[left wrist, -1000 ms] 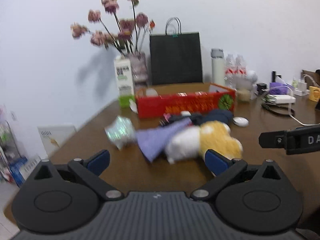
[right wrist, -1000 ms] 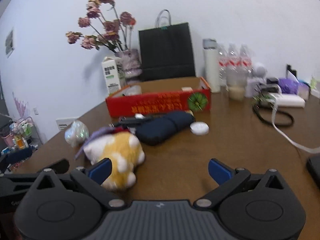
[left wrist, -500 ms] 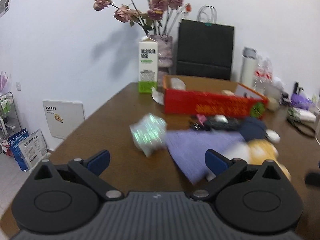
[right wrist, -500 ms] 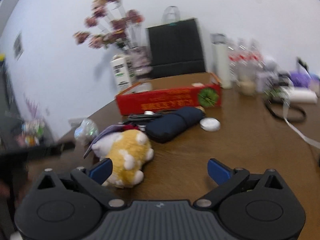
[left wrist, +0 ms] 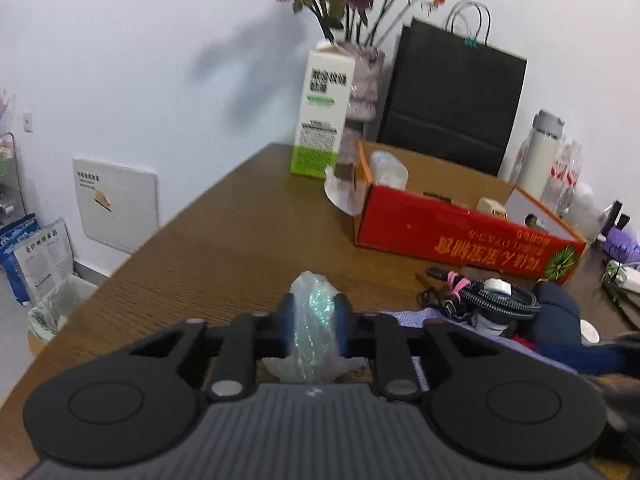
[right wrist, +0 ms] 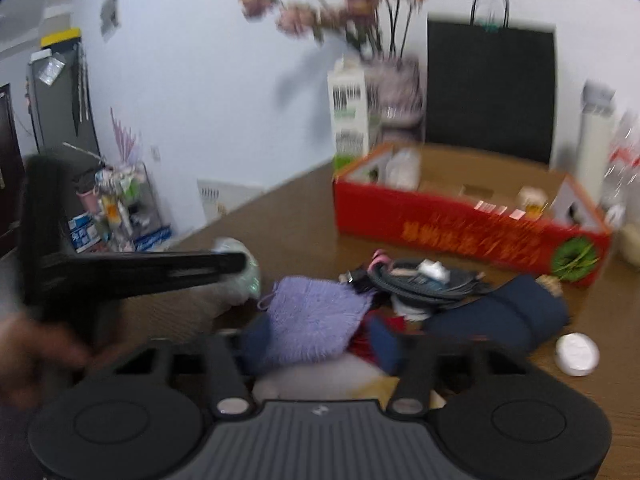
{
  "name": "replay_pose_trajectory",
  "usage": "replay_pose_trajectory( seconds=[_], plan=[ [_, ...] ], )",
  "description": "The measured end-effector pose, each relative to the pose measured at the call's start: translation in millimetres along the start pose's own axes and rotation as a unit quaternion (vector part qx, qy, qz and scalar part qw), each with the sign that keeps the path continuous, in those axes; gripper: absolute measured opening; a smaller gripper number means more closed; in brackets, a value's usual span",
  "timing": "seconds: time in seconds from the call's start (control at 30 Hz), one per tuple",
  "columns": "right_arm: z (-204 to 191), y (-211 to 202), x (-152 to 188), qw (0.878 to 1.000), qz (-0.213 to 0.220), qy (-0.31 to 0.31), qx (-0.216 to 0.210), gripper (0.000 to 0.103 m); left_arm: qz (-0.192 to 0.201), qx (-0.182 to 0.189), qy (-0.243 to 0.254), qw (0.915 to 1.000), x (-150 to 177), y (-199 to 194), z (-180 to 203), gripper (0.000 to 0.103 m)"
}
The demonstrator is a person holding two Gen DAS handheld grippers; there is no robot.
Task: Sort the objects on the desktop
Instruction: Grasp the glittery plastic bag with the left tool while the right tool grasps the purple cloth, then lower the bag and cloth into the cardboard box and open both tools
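My left gripper is shut on a crumpled shiny plastic wrapper low over the brown table. My right gripper has closed around the purple fluffy cloth that lies over the plush toy. The left gripper shows in the right wrist view with the wrapper at its tip. Behind lie a coiled black cable, a dark blue pouch and a white round disc. The open red cardboard box stands further back.
A milk carton, a vase of dried flowers and a black paper bag stand at the wall. A white thermos and bottles are at the right. The table's left edge drops to floor clutter.
My left gripper moved onto the wrapper and shut on it. My right gripper swung left over the plush toy and closed around the purple cloth.
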State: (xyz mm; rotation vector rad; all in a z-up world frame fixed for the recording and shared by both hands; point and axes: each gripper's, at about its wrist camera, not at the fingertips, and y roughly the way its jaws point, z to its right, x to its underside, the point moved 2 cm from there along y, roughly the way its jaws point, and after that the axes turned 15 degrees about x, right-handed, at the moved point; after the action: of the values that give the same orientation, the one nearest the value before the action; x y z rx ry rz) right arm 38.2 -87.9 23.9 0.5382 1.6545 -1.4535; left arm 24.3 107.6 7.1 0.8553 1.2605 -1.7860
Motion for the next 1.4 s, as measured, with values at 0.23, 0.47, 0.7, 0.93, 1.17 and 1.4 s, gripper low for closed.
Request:
replay_pose_trajectory(
  seconds=[0.23, 0.47, 0.7, 0.93, 1.17, 1.4],
  plan=[
    [-4.7, -24.9, -12.2, 0.998, 0.055, -0.006, 0.009, 0.004, 0.038, 0.010, 0.003, 0.9992, -0.8, -41.0, 2.1, 0.013],
    [32.9, -87.0, -61.0, 0.987, 0.156, 0.029, 0.025, 0.004, 0.080, 0.073, 0.021, 0.9939, -46.5, -50.4, 26.3, 0.013],
    [107.5, -39.9, -153.7, 0.974, 0.191, 0.056, 0.108, 0.004, 0.038, 0.165, 0.063, 0.9835, -137.2, 54.0, 75.7, 0.013],
    [169.5, 141.7, -181.5, 0.989, 0.061, 0.096, 0.096, 0.004, -0.068, 0.114, 0.097, 0.9864, -174.9, 236.6, 119.1, 0.014],
    [187.7, 233.2, -157.6, 0.983, -0.102, 0.068, 0.135, 0.010, -0.159, 0.019, 0.128, 0.9787, -154.4, 321.5, 112.8, 0.030],
    [195.9, 230.4, -171.6, 0.976, -0.136, 0.063, 0.159, 0.055, -0.158, 0.062, 0.099, 0.9804, -182.2, 291.2, 103.3, 0.089]
  ],
)
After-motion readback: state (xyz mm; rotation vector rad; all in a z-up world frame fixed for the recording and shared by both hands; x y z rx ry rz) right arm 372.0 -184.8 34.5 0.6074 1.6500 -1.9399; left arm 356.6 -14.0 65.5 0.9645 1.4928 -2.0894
